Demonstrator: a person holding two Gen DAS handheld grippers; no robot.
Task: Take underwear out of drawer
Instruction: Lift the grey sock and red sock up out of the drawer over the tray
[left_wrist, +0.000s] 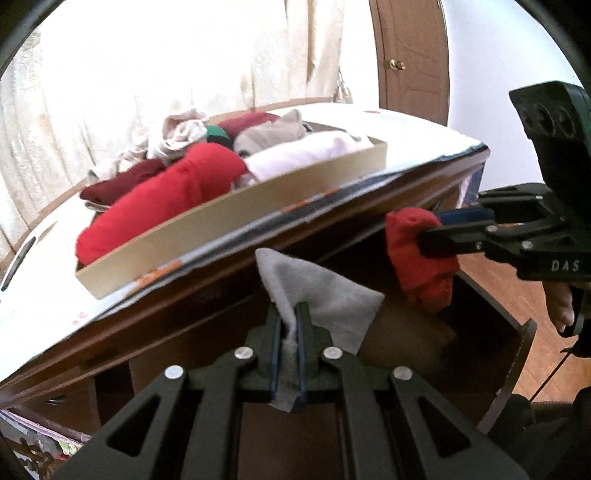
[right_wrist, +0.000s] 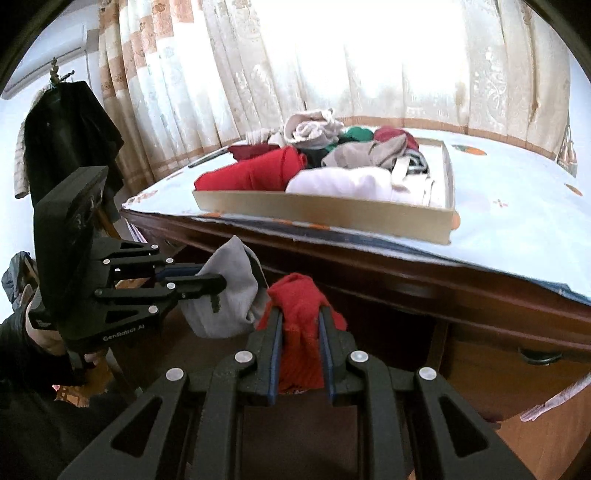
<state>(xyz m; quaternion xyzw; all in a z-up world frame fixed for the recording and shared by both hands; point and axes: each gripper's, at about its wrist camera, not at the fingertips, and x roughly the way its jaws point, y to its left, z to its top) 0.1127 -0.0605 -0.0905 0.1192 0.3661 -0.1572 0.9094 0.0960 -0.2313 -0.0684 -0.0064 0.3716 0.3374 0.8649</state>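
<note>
Up in the air, my left gripper (left_wrist: 290, 325) pinched the grey underwear (left_wrist: 321, 291) and my right gripper (right_wrist: 300, 332) pinched the red underwear (right_wrist: 299, 317), both just above the open drawer (left_wrist: 513, 354), below the table's front edge (right_wrist: 406, 273).

1. A bedroom in a home: pale patterned curtains (right_wrist: 332, 66) hang full height across a bright window behind the furniture.
2. A dark coat (right_wrist: 70, 136) hangs on a wall hook in the left corner.
3. A wooden panelled door (left_wrist: 413, 55) with a brass knob (left_wrist: 397, 65) stands at the far right.
4. A dark wooden desk (right_wrist: 369, 266) under a light printed cloth (right_wrist: 517, 229) carries a shallow cardboard tray (right_wrist: 332, 214) of folded clothes (right_wrist: 258, 170) near its front edge.
5. Wood-plank flooring (left_wrist: 546, 369) lies below.
</note>
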